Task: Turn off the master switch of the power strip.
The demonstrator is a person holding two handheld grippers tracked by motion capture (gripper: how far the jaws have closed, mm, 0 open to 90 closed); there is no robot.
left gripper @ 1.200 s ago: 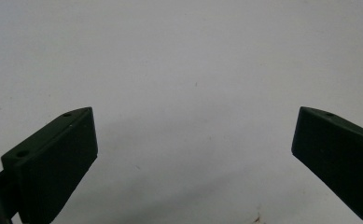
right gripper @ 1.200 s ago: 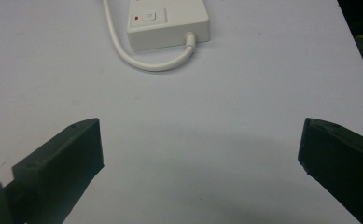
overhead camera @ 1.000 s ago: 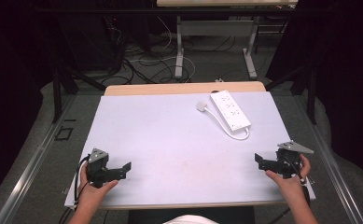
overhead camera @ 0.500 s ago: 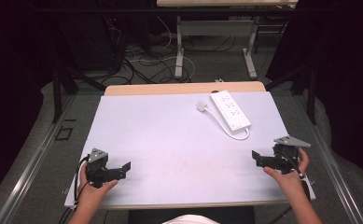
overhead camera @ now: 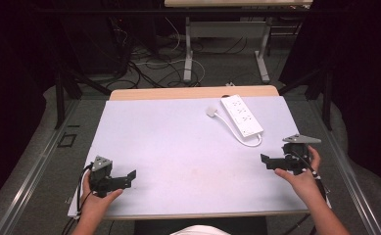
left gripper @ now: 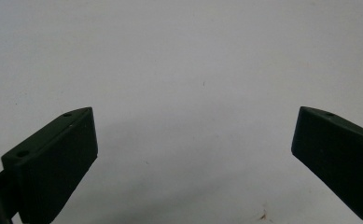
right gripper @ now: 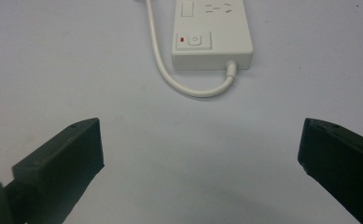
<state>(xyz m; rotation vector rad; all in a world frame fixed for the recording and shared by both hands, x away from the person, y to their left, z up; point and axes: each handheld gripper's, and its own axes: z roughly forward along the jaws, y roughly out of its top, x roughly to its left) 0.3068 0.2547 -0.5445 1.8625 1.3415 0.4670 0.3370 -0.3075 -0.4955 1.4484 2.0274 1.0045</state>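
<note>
A white power strip (overhead camera: pixel 242 115) is seen lying flat on the pale tabletop (overhead camera: pixel 178 147), toward its far right part, and it serves here as the landmark. Its white cord (overhead camera: pixel 244 139) is looped off the near end of the strip and run back along its left side to a plug (overhead camera: pixel 211 111) resting on the tabletop just left of the strip's far end. In the right gripper view the strip (right gripper: pixel 212 32) is shown straight ahead of the jaws, with a switch panel and a small red mark at its near end, and the cord (right gripper: pixel 188 84) curving out from that end; the sockets that can be seen hold nothing. The right hand-held gripper (overhead camera: pixel 269 161) is held by a hand (overhead camera: pixel 303 178) nearer than the strip and slightly to its right, apart from it; its jaws are spread wide with nothing between them. The left hand-held gripper (overhead camera: pixel 129 177) is held by the other hand (overhead camera: pixel 97 200) well apart from the strip, far to its left and nearer the front edge of the tabletop; its jaws are likewise spread wide over bare tabletop (left gripper: pixel 193 70), gripping nothing.
</note>
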